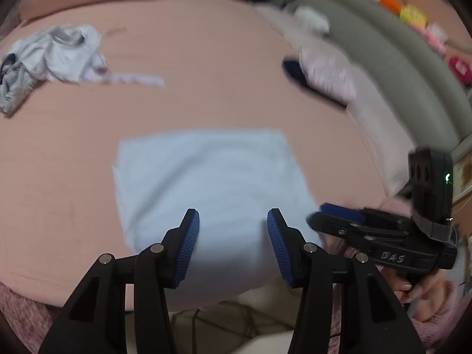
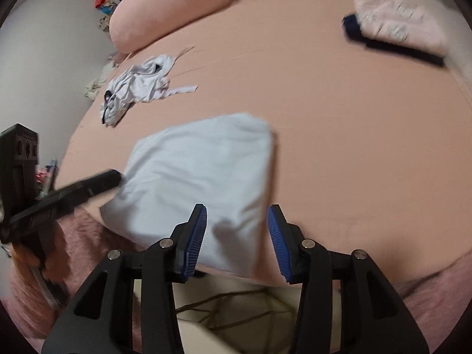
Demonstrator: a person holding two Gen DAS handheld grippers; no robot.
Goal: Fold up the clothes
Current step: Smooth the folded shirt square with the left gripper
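My left gripper [image 1: 233, 244] stands with its blue-padded jaws apart and nothing between them; it hangs above the near edge of the folded light-blue garment [image 1: 206, 188], the landmark for all that follows. My right gripper [image 2: 237, 240] likewise has its jaws parted and empty, poised over the garment's near right corner, with no pad pressing on the cloth. In the left wrist view the right gripper appears just right of the garment, its fingers pointing toward the cloth's right edge, with a hand [image 1: 419, 292] on its grip. In the right wrist view the left gripper's black finger [image 2: 97, 184] reaches to the garment's left edge; the blur prevents me from telling whether it touches.

The garment lies flat as a rough rectangle on the pink bedsheet [image 1: 206, 88], close to the near edge of the bed. Beyond the garment and to its left sits a crumpled heap of white and grey clothes [image 2: 138, 88], well apart from it. Beyond and to its right lies a pale pink folded item [image 2: 395, 23] on top of a dark navy one [image 2: 383, 42]. Farther behind the heap rests a pink pillow [image 2: 165, 8]. Below the garment, past the bed edge, a fuzzy pink cover [image 2: 442, 289] hangs.
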